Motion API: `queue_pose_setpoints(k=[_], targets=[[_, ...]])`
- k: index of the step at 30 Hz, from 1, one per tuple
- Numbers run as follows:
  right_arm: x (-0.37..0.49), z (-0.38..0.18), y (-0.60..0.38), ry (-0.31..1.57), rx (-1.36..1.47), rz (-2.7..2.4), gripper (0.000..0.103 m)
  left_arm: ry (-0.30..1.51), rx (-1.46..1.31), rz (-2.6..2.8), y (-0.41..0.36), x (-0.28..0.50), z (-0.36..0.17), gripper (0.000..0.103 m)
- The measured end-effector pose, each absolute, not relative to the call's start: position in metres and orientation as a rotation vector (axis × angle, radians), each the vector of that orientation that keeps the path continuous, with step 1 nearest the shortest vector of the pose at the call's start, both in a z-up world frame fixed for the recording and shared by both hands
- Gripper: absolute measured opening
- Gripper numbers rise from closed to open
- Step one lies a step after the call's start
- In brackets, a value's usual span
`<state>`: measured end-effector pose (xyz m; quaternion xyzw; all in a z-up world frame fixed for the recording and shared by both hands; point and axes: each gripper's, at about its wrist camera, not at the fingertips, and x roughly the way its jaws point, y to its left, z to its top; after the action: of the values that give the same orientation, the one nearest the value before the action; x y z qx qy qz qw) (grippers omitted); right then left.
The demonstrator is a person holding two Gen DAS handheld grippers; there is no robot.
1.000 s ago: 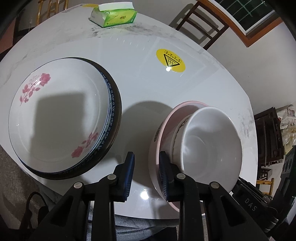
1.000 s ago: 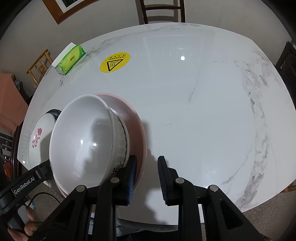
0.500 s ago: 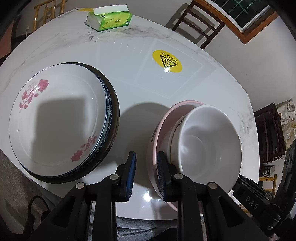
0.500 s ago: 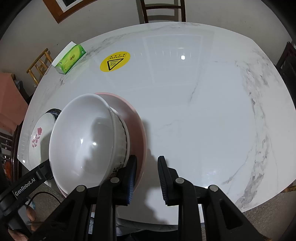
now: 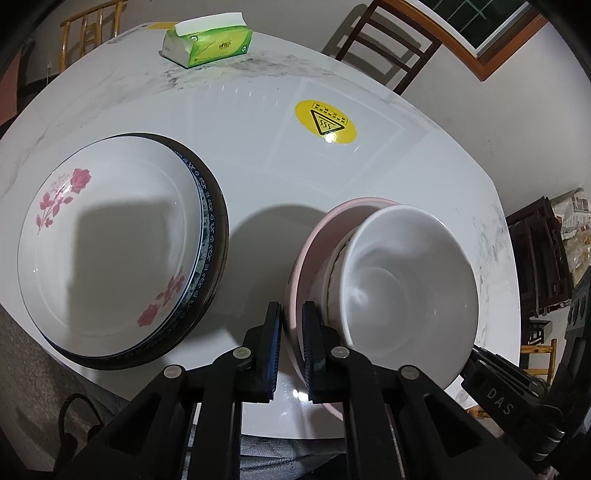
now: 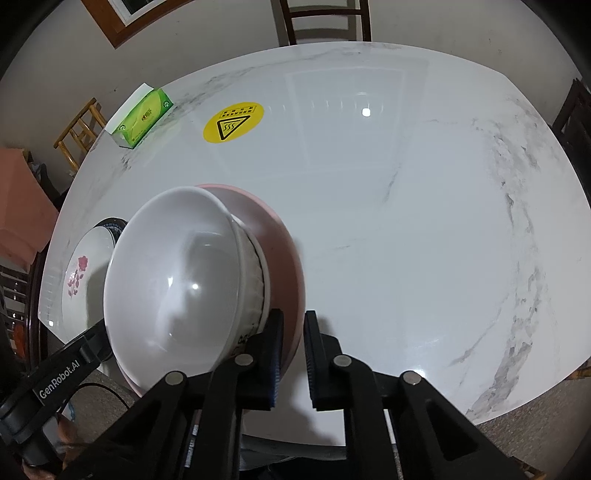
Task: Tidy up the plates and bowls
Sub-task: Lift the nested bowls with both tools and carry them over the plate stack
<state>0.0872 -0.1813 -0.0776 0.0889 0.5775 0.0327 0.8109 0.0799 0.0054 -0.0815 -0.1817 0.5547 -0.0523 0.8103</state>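
A white bowl sits nested in a patterned bowl, and both rest inside a wide pink bowl near the table's front edge. My left gripper is shut on the pink bowl's left rim. On the opposite rim, my right gripper is shut as well. To the left lies a stack of plates, with a white rose-patterned plate on top of a blue-edged one and a dark one.
The round white marble table carries a green tissue box at the far side and a yellow warning sticker. Wooden chairs stand behind the table. Dark furniture is at the right.
Both grippers' jaws have closed from a small gap onto the pink bowl's rim. The bowls and plates have stayed where they were.
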Motion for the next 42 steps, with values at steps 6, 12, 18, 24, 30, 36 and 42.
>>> queue_pose_setpoints(k=[6,12,18,24,30,36,42], targets=[[0.087,-0.077,-0.18,1.234,0.191,0.066,0.011,1.181,-0.389,-0.112,0.006,0.08,-0.082,0.007],[0.088,-0.077,-0.183,1.239,0.207,0.065,0.011,1.175,-0.39,-0.113,0.007,0.08,-0.082,0.007],[0.089,-0.077,-0.182,1.245,0.208,0.065,0.011,1.179,-0.391,-0.113,0.006,0.08,-0.081,0.006],[0.09,-0.076,-0.182,1.247,0.21,0.065,0.011,1.181,-0.383,-0.114,0.005,0.081,-0.081,0.006],[0.09,-0.073,-0.18,1.237,0.203,0.066,0.011,1.174,-0.377,-0.119,0.005,0.082,-0.079,0.006],[0.093,-0.065,-0.178,1.225,0.194,0.069,0.011,1.169,-0.378,-0.124,0.006,0.082,-0.074,0.006],[0.097,-0.057,-0.17,1.219,0.187,0.081,0.011,1.162,-0.376,-0.114,0.012,0.082,-0.065,0.007]])
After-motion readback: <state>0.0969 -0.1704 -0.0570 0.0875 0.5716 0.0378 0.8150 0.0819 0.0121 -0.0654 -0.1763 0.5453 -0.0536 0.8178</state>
